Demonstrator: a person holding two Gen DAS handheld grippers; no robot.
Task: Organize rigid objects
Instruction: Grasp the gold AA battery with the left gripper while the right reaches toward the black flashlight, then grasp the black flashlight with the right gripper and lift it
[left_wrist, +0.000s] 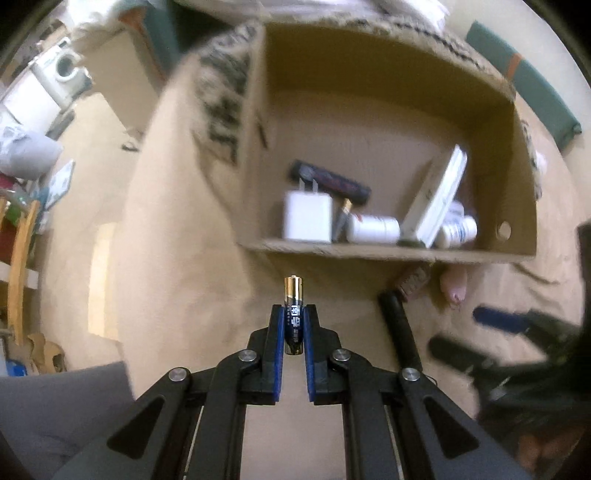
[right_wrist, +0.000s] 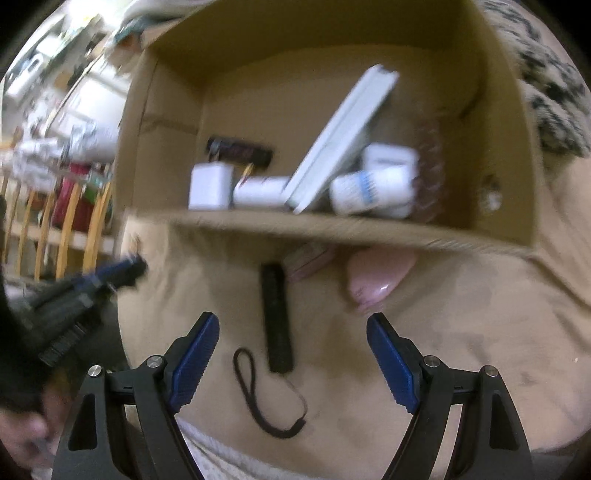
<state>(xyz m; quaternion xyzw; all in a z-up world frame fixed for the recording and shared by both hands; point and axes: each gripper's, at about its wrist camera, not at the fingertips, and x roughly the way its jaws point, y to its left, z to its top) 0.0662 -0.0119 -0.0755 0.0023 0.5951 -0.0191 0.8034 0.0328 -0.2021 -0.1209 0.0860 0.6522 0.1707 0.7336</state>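
My left gripper (left_wrist: 293, 314) is shut on a blue and gold battery (left_wrist: 293, 314), which stands upright between the pads above the tan cloth, just short of the cardboard box (left_wrist: 369, 253). The box holds a white charger (left_wrist: 307, 218), white bottles (left_wrist: 373, 229), a white flat box (left_wrist: 437, 195) leaning on its side and a dark bar (left_wrist: 332, 181). My right gripper (right_wrist: 293, 325) is open above a black stick with a cord loop (right_wrist: 276, 314). A pink object (right_wrist: 376, 277) lies by the box's near wall. The left gripper (right_wrist: 118, 273) shows blurred at the left of the right wrist view.
The tan cloth (right_wrist: 461, 314) covers the surface around the box (right_wrist: 332, 225). A small brownish object (right_wrist: 306, 258) lies against the box's near wall. A wooden railing (right_wrist: 55, 229) and household clutter stand at the far left. The right gripper (left_wrist: 495, 321) appears blurred at the right of the left wrist view.
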